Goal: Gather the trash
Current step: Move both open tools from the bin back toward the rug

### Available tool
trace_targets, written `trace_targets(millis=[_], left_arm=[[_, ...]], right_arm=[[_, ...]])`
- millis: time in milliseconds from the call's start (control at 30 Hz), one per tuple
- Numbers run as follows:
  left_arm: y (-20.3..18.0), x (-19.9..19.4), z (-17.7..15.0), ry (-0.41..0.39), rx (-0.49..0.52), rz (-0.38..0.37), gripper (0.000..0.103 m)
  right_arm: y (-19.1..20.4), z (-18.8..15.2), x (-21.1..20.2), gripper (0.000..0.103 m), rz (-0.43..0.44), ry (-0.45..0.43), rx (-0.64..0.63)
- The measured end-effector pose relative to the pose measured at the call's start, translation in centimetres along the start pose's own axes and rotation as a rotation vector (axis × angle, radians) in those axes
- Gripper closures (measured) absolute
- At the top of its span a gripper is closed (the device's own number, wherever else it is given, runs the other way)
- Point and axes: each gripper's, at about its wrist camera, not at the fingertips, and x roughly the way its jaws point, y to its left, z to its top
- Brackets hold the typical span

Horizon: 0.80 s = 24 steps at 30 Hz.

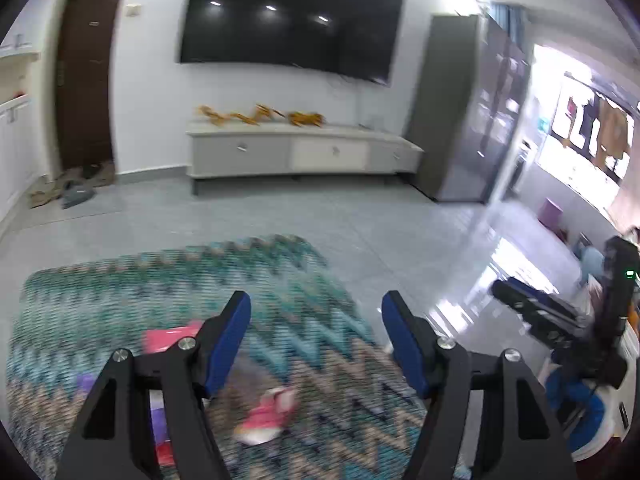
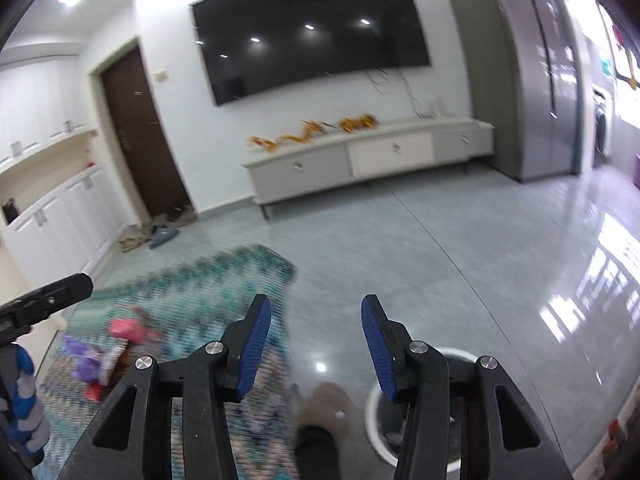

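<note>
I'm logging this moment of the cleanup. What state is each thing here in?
Left gripper: open, nothing between its fingers.
Right gripper: open, nothing between its fingers.
White bin: upright on the floor, no lid, contents unclear.
Pink wrapper: crumpled, lying loose on the rug.
Rug: flat on the floor, littered.
TV: off, dark screen.
Brown door: closed.
Cabinet drawers: shut.

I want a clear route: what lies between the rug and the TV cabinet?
Only bare grey tiled floor between rug and TV cabinet, seen in both wrist views.
</note>
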Motion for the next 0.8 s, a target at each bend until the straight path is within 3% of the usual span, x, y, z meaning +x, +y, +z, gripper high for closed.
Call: trace_targets(millis=[267,500,633,800], left_arm=[[8.8,-8.6,-2.1,-0.088,-0.116,0.186,0.029],[14.1,-13.3,-5.8,-0.095,-0.202,0.278,0.029],[15.9,-13.4,-7.5,-0.071,-0.237,0.282,0.029],[17.0,-9.3,-9.1,0.016,-0.284,0.211,0.028]], right_arm=[[7.4,1.6,-3.5,0.049,0.109,-0.056,-0.106],[12.1,0.8,-4.1,0.046,0.188,-0.043,-0.168],[13.7,-0.2,-3.1,0.042,0.215,-0.009,-0.190],[15.1,-2.5,0.7,0.040,0.233,0.095,-0.194]])
